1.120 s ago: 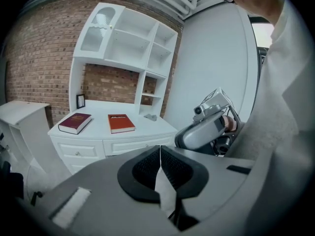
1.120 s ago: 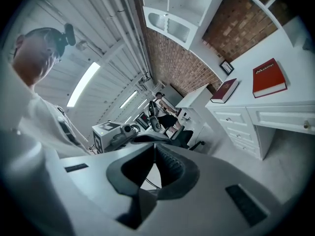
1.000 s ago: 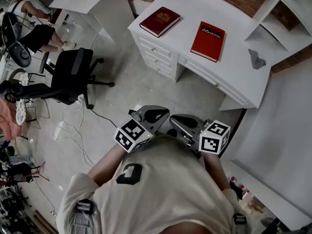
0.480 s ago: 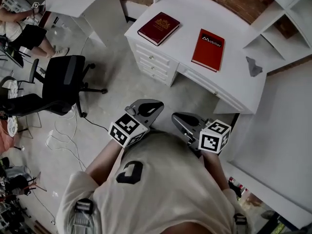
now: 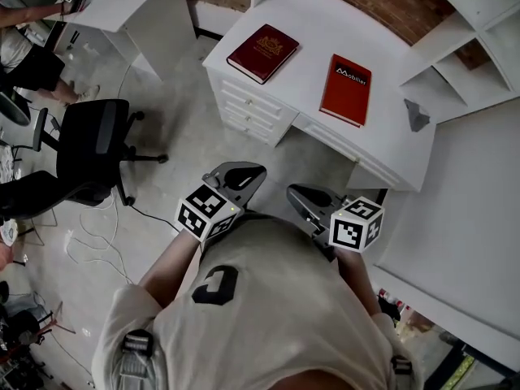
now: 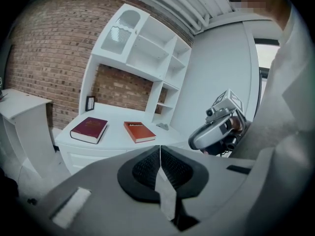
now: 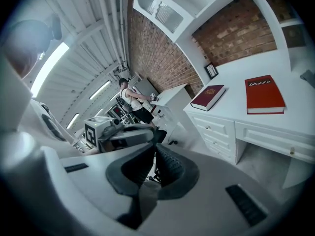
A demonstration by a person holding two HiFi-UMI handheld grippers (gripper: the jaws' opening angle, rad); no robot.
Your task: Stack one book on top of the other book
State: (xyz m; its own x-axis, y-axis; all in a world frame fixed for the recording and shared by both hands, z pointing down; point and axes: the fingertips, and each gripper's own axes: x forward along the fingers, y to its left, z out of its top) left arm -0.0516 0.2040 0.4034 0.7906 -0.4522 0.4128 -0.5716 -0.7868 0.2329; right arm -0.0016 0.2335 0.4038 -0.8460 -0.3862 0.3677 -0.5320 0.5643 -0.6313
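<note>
My left tool [image 5: 244, 173] and right tool [image 5: 302, 197] are both closed and empty, and the counter [image 5: 313, 19] has drawn slightly nearer over the last second. The maroon book [image 5: 262, 53] at 12 o'clock and the red book [image 5: 345, 89] at 1 o'clock lie apart on it, unstacked. I judge both beyond reach.

Even, soft light on the white worktop [image 5: 382, 128]; long ceiling strip lights [image 7: 101, 90] glare; my gripper views bulge, corners black.

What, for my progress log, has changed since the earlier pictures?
The person has stepped nearer the desk; the left gripper drifted left in the head view. Nothing was grasped: it and the right gripper stay shut, empty. The maroon book and red book still lie apart.
</note>
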